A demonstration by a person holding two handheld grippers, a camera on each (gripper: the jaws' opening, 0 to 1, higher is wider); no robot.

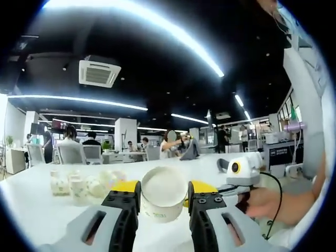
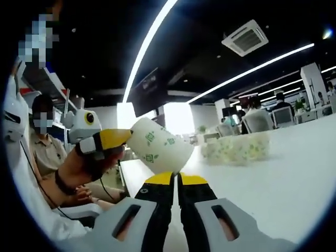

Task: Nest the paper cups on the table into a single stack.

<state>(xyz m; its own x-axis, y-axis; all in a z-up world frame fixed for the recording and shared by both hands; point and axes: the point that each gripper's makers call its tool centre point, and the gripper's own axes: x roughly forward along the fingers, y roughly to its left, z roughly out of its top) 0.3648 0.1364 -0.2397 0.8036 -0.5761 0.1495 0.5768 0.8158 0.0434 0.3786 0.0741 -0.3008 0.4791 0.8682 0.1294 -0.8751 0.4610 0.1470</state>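
The left gripper (image 1: 164, 202) is clamped on a white paper cup (image 1: 163, 193) with green prints, held above the white table (image 1: 31, 202). In the right gripper view that cup (image 2: 160, 145) lies tilted — long axis near level, base toward the right gripper (image 2: 176, 180), whose yellow-tipped jaws are pressed together just below it. More paper cups (image 1: 79, 185) cluster on the table at the left, some tipped over; they show blurred in the right gripper view (image 2: 235, 148). A person's hand (image 1: 265, 202) holds the right gripper's handle — beside it runs a black cable (image 1: 277, 197).
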